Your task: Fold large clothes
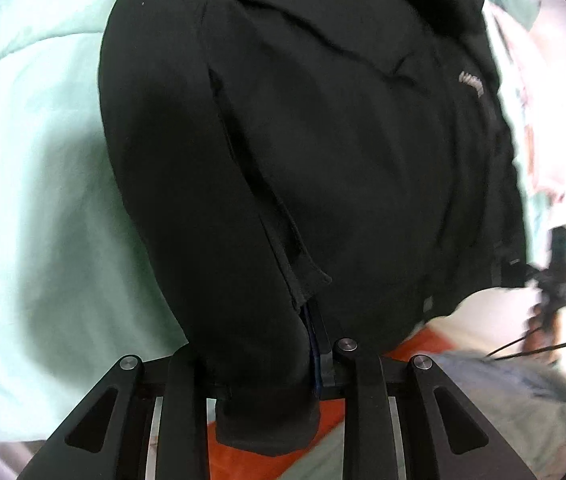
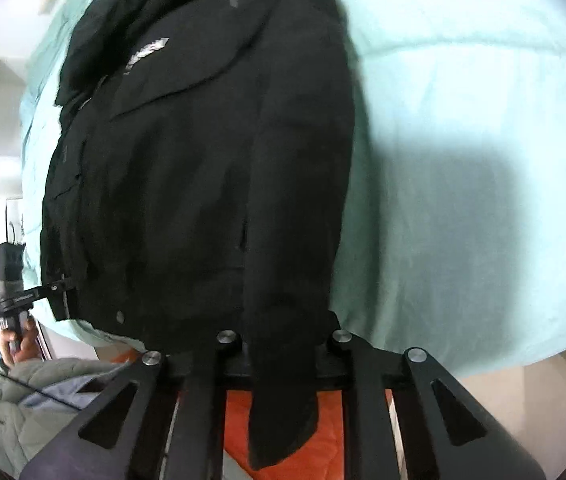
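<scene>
A large black jacket (image 1: 323, 140) with a small grey chest logo lies spread on a pale mint bedspread (image 1: 35, 200). My left gripper (image 1: 267, 360) is shut on the jacket's sleeve cuff, which hangs down between the fingers. In the right wrist view the same jacket (image 2: 203, 160) fills the middle. My right gripper (image 2: 283, 344) is shut on the other sleeve cuff, whose end droops below the fingers. The right gripper shows at the jacket's hem in the left wrist view (image 1: 523, 270), and the left gripper shows at the hem in the right wrist view (image 2: 57, 288).
The mint bedspread (image 2: 463, 200) covers the bed. A grey-green quilted garment (image 2: 11, 408) and orange fabric (image 2: 283, 456) lie below the grippers. A hand (image 2: 23, 340) holds the left gripper's handle. A black cable (image 1: 543, 346) runs past the right gripper.
</scene>
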The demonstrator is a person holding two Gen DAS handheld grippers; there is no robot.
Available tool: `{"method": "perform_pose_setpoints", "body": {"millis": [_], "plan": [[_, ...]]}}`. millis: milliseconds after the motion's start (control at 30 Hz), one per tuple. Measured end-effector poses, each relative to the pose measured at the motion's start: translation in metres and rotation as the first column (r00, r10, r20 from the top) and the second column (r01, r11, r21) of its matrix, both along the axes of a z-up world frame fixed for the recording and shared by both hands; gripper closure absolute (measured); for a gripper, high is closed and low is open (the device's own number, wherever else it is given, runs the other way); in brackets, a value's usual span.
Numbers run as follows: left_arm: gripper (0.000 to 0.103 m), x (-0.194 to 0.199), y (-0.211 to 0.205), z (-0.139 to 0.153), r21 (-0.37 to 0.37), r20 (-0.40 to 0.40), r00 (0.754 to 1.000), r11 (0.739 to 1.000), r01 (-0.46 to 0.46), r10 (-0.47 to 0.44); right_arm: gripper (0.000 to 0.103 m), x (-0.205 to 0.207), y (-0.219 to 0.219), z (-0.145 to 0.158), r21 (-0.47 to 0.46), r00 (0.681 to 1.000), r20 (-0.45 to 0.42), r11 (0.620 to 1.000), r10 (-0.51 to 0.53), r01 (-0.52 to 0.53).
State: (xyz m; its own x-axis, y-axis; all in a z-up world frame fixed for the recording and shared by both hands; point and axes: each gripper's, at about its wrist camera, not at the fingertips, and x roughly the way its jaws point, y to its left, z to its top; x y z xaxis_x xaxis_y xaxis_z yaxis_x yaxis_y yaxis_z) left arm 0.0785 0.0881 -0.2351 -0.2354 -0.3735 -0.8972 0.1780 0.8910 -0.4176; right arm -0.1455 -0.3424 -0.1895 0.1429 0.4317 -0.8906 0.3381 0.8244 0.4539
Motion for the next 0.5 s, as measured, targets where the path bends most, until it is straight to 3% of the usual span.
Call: {"method": "perform_pose_setpoints", "body": {"millis": [100, 267, 333, 400, 500], "plan": [[0.087, 0.004, 0.006, 0.016, -0.084, 0.032, 0.997, 0.994, -0.064, 0.067, 0.088, 0.009, 0.003, 0.024, 0.000, 0.999, 0.039, 1.000, 0.024, -0.024], [0.088, 0.027, 0.018, 0.064, -0.225, 0.116, 0.972, 0.959, -0.175, 0.205, 0.088, 0.044, -0.012, 0.085, 0.077, 0.977, 0.210, 0.997, -0.022, 0.006], [0.088, 0.041, 0.028, 0.084, -0.292, 0.145, 0.953, 0.932, -0.217, 0.267, 0.088, 0.061, -0.018, 0.102, 0.094, 0.966, 0.257, 0.996, -0.027, 0.002], [0.088, 0.056, 0.042, 0.107, -0.385, 0.168, 0.923, 0.885, -0.262, 0.347, 0.088, 0.078, -0.022, 0.120, 0.105, 0.954, 0.298, 0.994, -0.031, -0.001], [0.088, 0.076, 0.050, 0.138, -0.442, 0.226, 0.890, 0.855, -0.270, 0.397, 0.088, 0.103, -0.029, 0.146, 0.100, 0.928, 0.370, 0.995, -0.045, 0.008]]}}
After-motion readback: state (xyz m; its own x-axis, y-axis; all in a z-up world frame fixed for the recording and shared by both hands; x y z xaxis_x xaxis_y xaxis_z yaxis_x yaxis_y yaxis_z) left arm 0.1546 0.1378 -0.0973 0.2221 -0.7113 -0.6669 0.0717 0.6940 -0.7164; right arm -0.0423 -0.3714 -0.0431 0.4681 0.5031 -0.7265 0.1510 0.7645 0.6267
